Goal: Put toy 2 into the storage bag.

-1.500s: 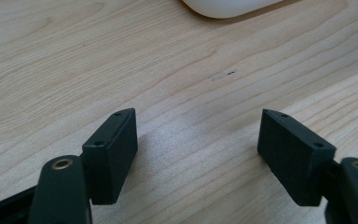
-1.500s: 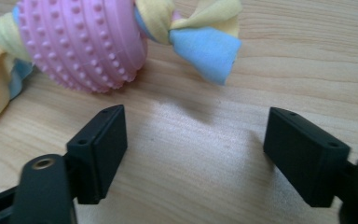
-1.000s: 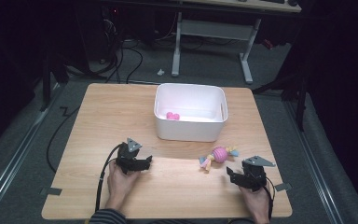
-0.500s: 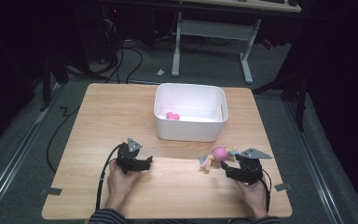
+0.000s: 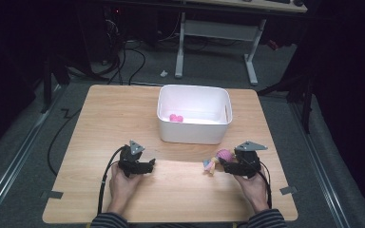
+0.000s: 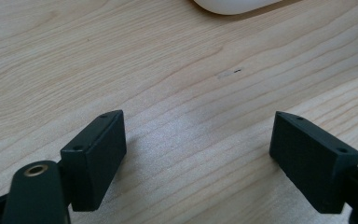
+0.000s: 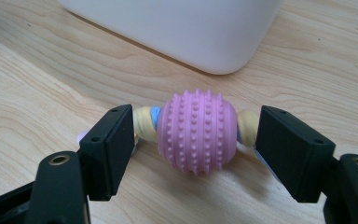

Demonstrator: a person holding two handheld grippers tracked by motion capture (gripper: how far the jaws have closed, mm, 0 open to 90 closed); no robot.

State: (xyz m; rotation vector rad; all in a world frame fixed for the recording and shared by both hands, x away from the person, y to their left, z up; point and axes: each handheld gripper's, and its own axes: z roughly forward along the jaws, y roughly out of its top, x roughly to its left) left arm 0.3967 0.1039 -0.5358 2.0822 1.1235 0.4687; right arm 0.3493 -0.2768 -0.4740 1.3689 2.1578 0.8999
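On the wooden table (image 5: pixel 100 123), just in front of the white bin (image 5: pixel 194 134), the spiked pink toy (image 7: pixel 197 132) is straddled by the right gripper (image 7: pixel 196 149), jaws spread. The 2 jaws should be centred on the ball before closing. The left gripper (image 6: pixel 198 154) is held spread over bare wood.

Toy (image 7: pixel 196 133) betw. claw jaws, before bin (image 7: pixel 177 28)

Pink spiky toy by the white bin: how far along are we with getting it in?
One pink item already lies inside the white bin. The right tool is open with its jaws either side of the pink spiky toy, which sits on the table, not yet gripped. Closing, lifting and dropping it in the bin remain. The left tool is open over bare wood.
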